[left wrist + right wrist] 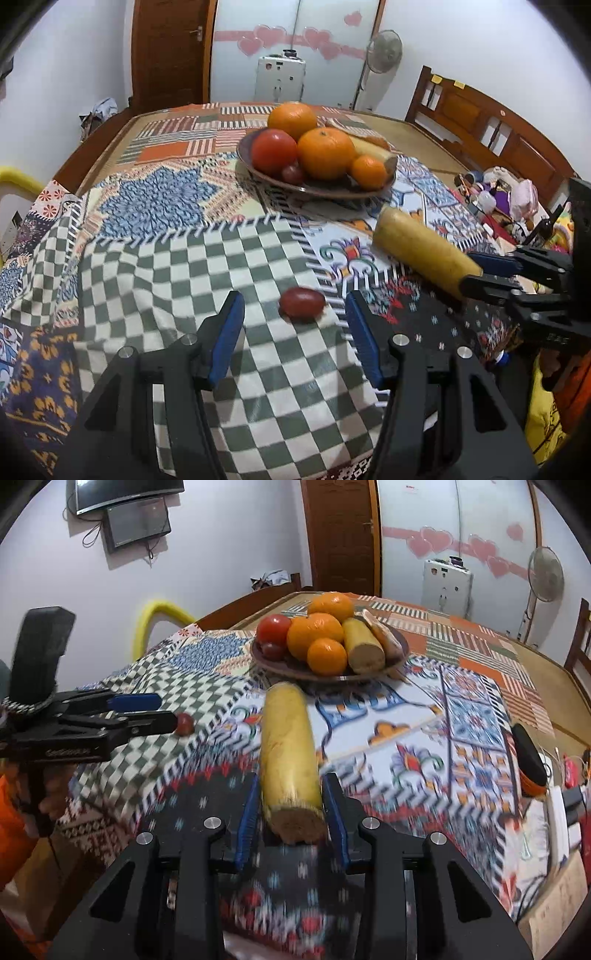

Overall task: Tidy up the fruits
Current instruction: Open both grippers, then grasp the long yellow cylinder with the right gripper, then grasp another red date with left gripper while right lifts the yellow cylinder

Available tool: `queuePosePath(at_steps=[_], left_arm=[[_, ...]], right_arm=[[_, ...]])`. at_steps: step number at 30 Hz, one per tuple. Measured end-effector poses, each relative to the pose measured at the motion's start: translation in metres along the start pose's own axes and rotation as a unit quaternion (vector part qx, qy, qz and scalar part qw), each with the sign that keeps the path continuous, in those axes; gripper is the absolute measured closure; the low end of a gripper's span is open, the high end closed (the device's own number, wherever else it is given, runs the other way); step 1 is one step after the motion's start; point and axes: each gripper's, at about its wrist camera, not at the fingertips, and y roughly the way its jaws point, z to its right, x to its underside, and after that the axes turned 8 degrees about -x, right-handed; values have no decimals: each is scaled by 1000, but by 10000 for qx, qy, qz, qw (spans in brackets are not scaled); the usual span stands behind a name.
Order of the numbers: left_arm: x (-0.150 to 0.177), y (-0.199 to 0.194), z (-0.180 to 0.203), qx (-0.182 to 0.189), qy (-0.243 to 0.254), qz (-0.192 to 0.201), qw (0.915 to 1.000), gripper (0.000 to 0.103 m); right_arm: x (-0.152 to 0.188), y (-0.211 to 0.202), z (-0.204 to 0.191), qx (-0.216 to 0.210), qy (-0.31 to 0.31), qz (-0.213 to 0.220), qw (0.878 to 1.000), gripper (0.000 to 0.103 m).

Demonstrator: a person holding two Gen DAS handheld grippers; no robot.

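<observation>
A brown plate (332, 190) (295, 672) holds oranges (325, 152), a red tomato (274, 151), a small dark red fruit and a yellow cut piece (362, 646). A small dark red fruit (302, 302) (184, 724) lies on the checkered cloth, just ahead of and between the fingers of my open left gripper (295, 314) (155, 710). My right gripper (290, 805) (480, 267) is shut on the near end of a long yellow cut fruit (288, 749) (421, 251), held above the tablecloth in front of the plate.
The patchwork tablecloth (166, 192) covers the table and hangs in folds at the near edge. A wooden bench with clutter (498, 192) stands at the right. A yellow chair back (159, 616) stands at the table's left edge. A black and orange object (528, 760) lies at the right edge.
</observation>
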Motion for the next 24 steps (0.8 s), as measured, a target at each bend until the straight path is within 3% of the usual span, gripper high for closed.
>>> queuePosePath(at_steps=[7,15,21,24], left_arm=[[6,10,5,-112,38,-70,9999,49],[2,15,9,-167,175,23,9997,55],[1,17,7,-171,138,88,9997,63],[0,18,6,-190,111,112,9997,72]], right_arm=[[-10,-3,-9,73,-219,165,9996,71],[-25,27,-5,160,-323,5,9994,64],[-24,45,2,63,-175,-291,9994,65],[-23,46,2,119,-152,-235,9995,69]])
